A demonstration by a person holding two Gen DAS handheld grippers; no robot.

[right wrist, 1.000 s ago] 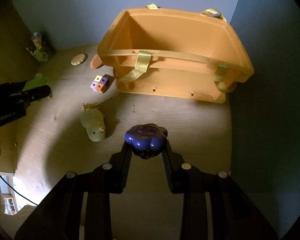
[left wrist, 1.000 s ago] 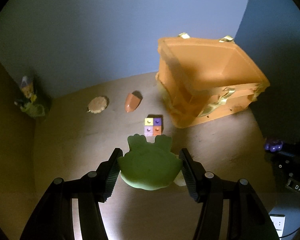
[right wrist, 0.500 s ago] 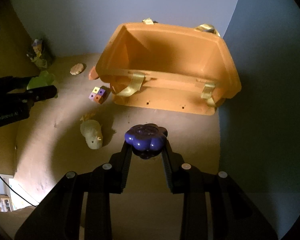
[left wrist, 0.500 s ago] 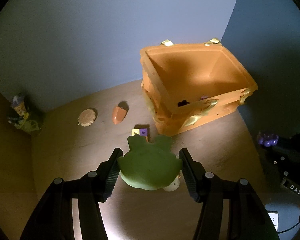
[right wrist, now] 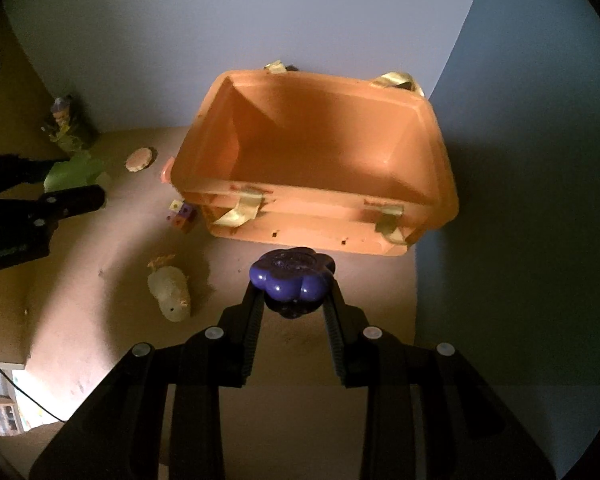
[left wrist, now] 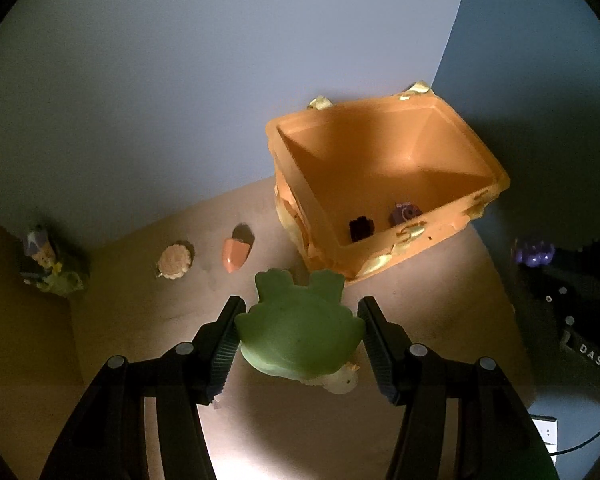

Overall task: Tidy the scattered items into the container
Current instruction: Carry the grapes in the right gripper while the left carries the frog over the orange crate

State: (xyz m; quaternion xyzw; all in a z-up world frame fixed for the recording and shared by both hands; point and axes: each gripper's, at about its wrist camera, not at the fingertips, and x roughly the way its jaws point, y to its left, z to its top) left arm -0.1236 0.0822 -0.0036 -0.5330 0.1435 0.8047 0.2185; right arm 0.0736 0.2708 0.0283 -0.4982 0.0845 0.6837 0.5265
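My left gripper (left wrist: 300, 332) is shut on a green frog toy (left wrist: 296, 328) and holds it above the table, short of the orange bin (left wrist: 380, 248). Two small dark toys (left wrist: 362, 229) lie inside the bin. My right gripper (right wrist: 292, 300) is shut on a purple flower toy (right wrist: 292, 278) and holds it just in front of the orange bin (right wrist: 320, 228), above the table. A pale chick toy (right wrist: 170, 294), a coloured cube (right wrist: 182, 216), a round biscuit toy (left wrist: 174, 261) and an orange acorn toy (left wrist: 236, 250) lie on the table.
A small figurine (left wrist: 46, 260) stands in the left corner by the wall. The bin sits against the blue back wall. The table edge drops off at the right, where a white socket (left wrist: 544, 434) shows below. Papers and a cable (right wrist: 8, 404) lie lower left.
Both grippers have risen with their toys, so the bin looks smaller and its inside shows more. The cube is now hidden behind the frog in the left wrist view.
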